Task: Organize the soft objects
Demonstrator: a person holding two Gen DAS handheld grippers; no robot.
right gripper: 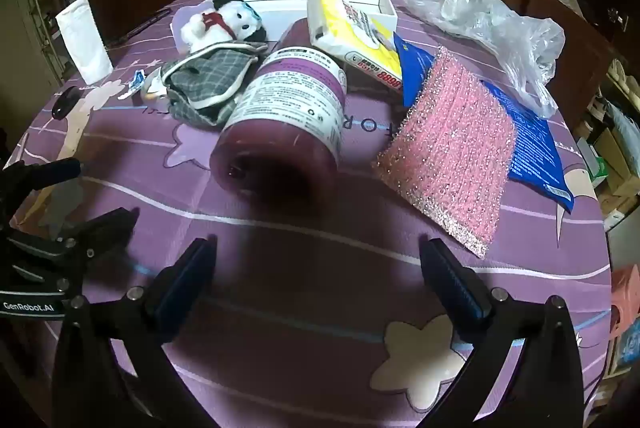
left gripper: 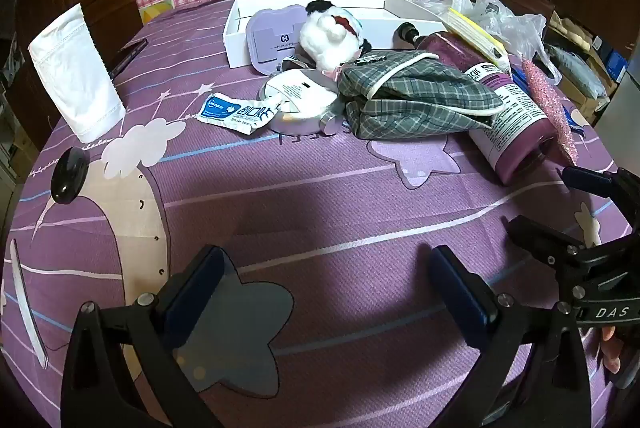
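Observation:
A white plush toy (left gripper: 334,36) leans on the front edge of a white box (left gripper: 236,28); it also shows in the right wrist view (right gripper: 218,22). A folded grey plaid cloth (left gripper: 416,98) lies in front of it, also seen in the right wrist view (right gripper: 208,84). A pink glittery sponge cloth (right gripper: 452,156) lies at the right on a blue packet (right gripper: 532,144). My left gripper (left gripper: 324,292) is open and empty over the purple tablecloth, well short of the cloth. My right gripper (right gripper: 316,276) is open and empty, just short of a purple bottle (right gripper: 288,116).
The purple bottle (left gripper: 508,100) lies on its side. Also here are a round white tin (left gripper: 298,100), a sachet (left gripper: 236,112), a lilac case (left gripper: 276,36), a tissue pack (right gripper: 356,44), a white pouch (left gripper: 76,72), a plastic bag (right gripper: 500,32) and a black mouse (left gripper: 70,174).

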